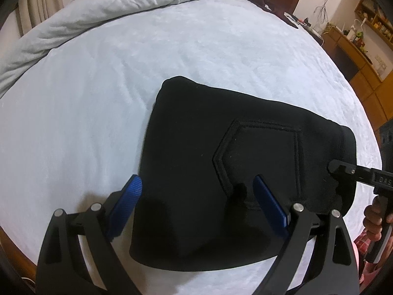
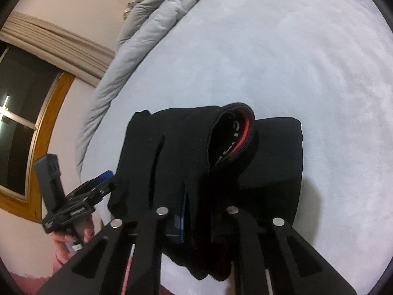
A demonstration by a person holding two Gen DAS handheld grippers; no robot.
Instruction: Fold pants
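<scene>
The black pants lie folded in a compact stack on the pale blue bed, a stitched back pocket facing up. My left gripper is open, its blue pads spread just above the near edge of the stack, holding nothing. In the right wrist view the pants drape over my right gripper, the waistband with its red lining curling up. The right fingers are mostly buried in cloth; one blue pad shows, closed on the fabric. The right gripper also shows in the left wrist view at the waistband end.
A rumpled grey duvet is bunched along the far side of the bed. Wooden shelving and a desk stand to the right of the bed. A window with a wooden frame and curtain is on the wall.
</scene>
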